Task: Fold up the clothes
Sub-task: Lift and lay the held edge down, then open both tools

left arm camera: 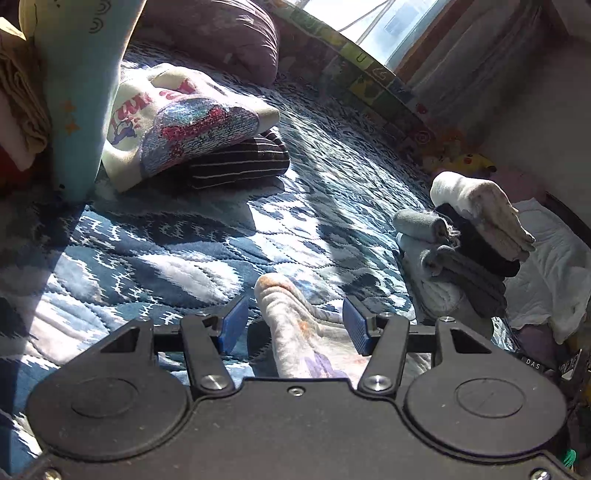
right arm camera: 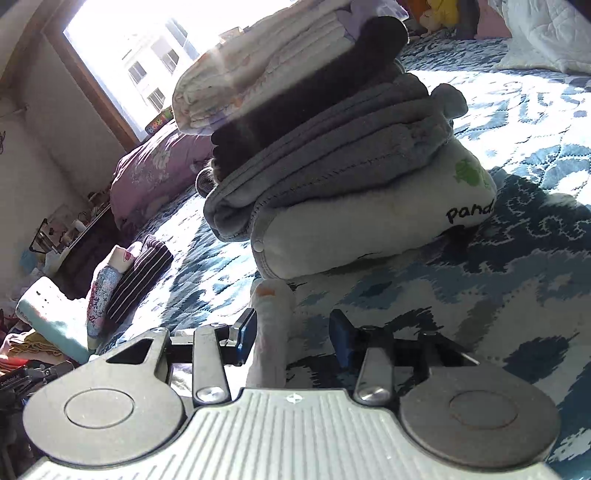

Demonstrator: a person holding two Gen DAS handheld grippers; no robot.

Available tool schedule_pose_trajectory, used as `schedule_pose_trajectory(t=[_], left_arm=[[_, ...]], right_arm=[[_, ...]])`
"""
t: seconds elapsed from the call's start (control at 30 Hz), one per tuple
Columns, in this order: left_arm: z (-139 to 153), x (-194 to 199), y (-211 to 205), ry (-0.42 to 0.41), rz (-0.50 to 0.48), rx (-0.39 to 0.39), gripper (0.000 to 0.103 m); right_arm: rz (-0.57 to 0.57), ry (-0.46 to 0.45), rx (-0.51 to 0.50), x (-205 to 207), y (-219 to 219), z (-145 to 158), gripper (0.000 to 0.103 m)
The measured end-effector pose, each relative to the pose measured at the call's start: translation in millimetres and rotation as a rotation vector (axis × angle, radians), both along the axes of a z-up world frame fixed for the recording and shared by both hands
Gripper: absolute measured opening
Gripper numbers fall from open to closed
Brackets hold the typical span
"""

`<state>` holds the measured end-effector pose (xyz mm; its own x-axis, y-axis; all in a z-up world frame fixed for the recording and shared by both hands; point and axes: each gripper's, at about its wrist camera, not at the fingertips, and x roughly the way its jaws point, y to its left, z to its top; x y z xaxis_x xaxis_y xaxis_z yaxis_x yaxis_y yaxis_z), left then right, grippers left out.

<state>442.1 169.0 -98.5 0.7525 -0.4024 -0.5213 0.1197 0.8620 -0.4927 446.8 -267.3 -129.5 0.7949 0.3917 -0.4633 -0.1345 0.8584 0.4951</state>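
Note:
A pale printed garment (left arm camera: 288,317) lies bunched in a ridge on the blue-and-white quilt (left arm camera: 184,240). My left gripper (left arm camera: 295,325) is open, its blue pads (left arm camera: 234,325) either side of the ridge with gaps. In the right wrist view the same garment (right arm camera: 271,325) rises between the pads of my right gripper (right arm camera: 293,338), also open; the cloth sits close to the left pad (right arm camera: 247,336). Just ahead stands a stack of folded clothes (right arm camera: 332,147), white, black and grey on a cream "panda" piece, which also appears at the right in the left wrist view (left arm camera: 469,240).
A second folded pile, a cream printed sweatshirt (left arm camera: 192,125) on a dark striped garment (left arm camera: 240,162), lies farther along the bed. A light blue item (left arm camera: 85,92) hangs at left. Purple pillow (left arm camera: 229,33), window (right arm camera: 140,55), white duvet (left arm camera: 546,266), plush toys (left arm camera: 461,158) border the quilt (right arm camera: 480,295).

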Motion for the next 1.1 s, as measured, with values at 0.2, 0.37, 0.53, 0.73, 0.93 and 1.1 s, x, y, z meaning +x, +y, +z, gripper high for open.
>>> schedule_pose_trajectory(t=[0.2, 0.37, 0.53, 0.73, 0.93, 1.1], left_arm=[[8.4, 55.2, -86.2, 0.04, -0.446, 0.315, 0.057], [-22.0, 107.3, -116.3, 0.174, -0.659, 0.427, 0.057], [-28.0, 109.4, -117.1, 0.181, -0.744, 0.417, 0.025], [7.6, 29.1, -129.6, -0.191, -0.769, 0.625, 0.014], [8.8, 36.8, -136.4, -0.357, -0.811, 0.616, 0.016], [-25.3, 64.1, -130.5, -0.23, -0.664, 0.69, 0.044]], right_arm=[[0.166, -0.065, -0.055, -2.7, 35.2, 4.3, 0.046], [0.244, -0.02, -0.059, -1.3, 53.5, -6.8, 0.047], [0.228, 0.004, -0.001, 2.8, 43.1, -15.0, 0.053], [0.185, -0.009, 0.065, 1.5, 27.9, -13.3, 0.054], [0.108, 0.006, 0.055, 5.8, 19.0, -16.6, 0.054], [0.06, 0.078, 0.024, 14.2, 16.3, -29.3, 0.039]])
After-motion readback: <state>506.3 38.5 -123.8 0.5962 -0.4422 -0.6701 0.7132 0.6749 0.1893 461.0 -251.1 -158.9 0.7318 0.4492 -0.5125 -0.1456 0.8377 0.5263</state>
